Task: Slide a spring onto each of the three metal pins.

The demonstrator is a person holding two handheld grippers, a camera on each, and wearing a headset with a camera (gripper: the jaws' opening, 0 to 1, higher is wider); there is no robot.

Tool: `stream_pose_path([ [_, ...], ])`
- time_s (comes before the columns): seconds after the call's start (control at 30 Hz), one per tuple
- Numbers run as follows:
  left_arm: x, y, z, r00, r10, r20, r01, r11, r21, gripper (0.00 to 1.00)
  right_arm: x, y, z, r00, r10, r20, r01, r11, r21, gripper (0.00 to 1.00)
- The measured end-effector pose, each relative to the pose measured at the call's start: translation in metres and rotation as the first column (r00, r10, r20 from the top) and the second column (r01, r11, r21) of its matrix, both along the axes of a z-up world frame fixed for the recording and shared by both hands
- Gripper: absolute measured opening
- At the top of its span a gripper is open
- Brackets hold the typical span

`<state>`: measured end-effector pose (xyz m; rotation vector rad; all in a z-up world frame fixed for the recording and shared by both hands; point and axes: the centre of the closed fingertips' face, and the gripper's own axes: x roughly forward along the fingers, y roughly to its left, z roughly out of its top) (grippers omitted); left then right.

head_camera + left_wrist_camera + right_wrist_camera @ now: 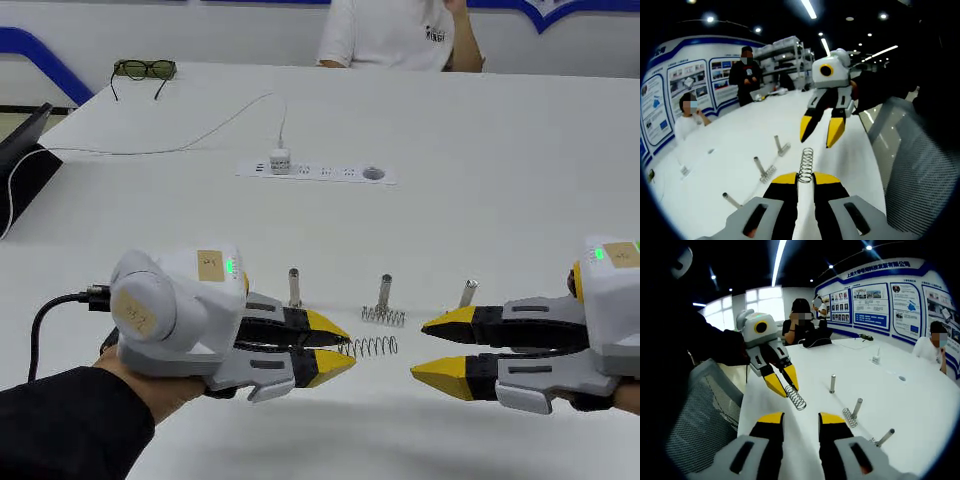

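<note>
Three upright metal pins (294, 287) (384, 292) (467, 293) stand in a row on the white table (480, 180). A loose spring (383, 316) lies at the foot of the middle pin; whether it goes around the pin I cannot tell. My left gripper (345, 347) is shut on one end of a second spring (370, 346), which sticks out level toward the right. In the left gripper view that held spring (806, 162) points at the right gripper (821, 132). My right gripper (437, 350) faces it, open and holding nothing, a short way off the spring's free end.
Farther back on the table lie a white power strip (320, 171) with a plugged-in charger (280, 160) and cable, plus dark glasses (145, 69). A dark device (20, 160) sits at the left edge. A person (400, 35) sits across the table. A mesh chair (700, 415) stands beside the near edge.
</note>
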<state>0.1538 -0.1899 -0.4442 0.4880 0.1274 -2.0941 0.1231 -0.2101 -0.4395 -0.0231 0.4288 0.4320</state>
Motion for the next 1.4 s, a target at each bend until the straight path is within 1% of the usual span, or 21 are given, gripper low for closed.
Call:
stream_pose_path([
  [0.1,-0.005,0.001,0.006,1.0,-0.012,-0.014,0.012,1.0,-0.014,0.1,0.002,0.007,0.003,1.0,0.017,0.006,-0.017,0.999,0.035,0.26],
  [0.23,-0.01,0.002,0.011,1.0,-0.022,-0.022,0.022,0.999,-0.03,0.1,0.003,0.014,0.008,0.999,0.037,0.02,-0.038,0.996,0.078,0.24],
  [0.33,-0.014,0.002,0.014,0.999,-0.031,-0.034,0.03,0.999,-0.041,0.1,0.003,0.017,0.009,0.998,0.05,0.021,-0.052,0.996,0.079,0.21],
  [0.43,-0.017,0.002,0.016,0.998,-0.039,-0.043,0.037,0.998,-0.046,0.1,0.002,0.02,0.01,0.998,0.065,0.021,-0.066,0.994,0.091,0.19],
  [0.57,-0.019,0.003,0.013,0.998,-0.045,-0.036,0.043,0.998,-0.04,0.1,0.001,0.021,0.012,0.997,0.07,0.023,-0.072,0.992,0.101,0.16],
  [0.67,-0.02,0.004,0.012,0.998,-0.046,-0.04,0.045,0.998,-0.039,0.1,0.002,0.021,0.017,0.997,0.072,0.037,-0.075,0.99,0.115,0.13],
  [0.77,-0.019,0.003,0.012,0.998,-0.044,-0.04,0.043,0.998,-0.038,0.1,0.003,0.02,0.018,0.997,0.076,0.034,-0.079,0.992,0.102,0.13],
  [0.9,-0.019,0.003,0.01,0.998,-0.043,-0.039,0.042,0.999,-0.035,0.1,0.006,0.024,0.025,0.995,0.09,0.041,-0.094,0.992,0.088,0.13],
  [1.0,-0.019,0.003,0.008,0.998,-0.038,-0.041,0.037,0.999,-0.031,0.1,0.01,0.027,0.028,0.994,0.103,0.039,-0.106,0.993,0.056,0.12],
  [1.07,-0.018,0.003,0.007,0.998,-0.036,-0.043,0.035,0.999,-0.029,0.1,0.013,0.029,0.03,0.993,0.109,0.041,-0.111,0.993,0.049,0.12],
  [1.17,-0.018,0.003,0.006,0.999,-0.03,-0.043,0.029,0.999,-0.025,0.1,0.018,0.034,0.032,0.991,0.128,0.041,-0.128,0.992,0.019,0.12],
  [1.4,-0.016,0.002,0.005,0.998,-0.018,-0.052,0.017,1.0,-0.026,0.1,0.032,0.045,0.038,0.987,0.154,0.055,-0.153,0.988,-0.017,0.12],
])
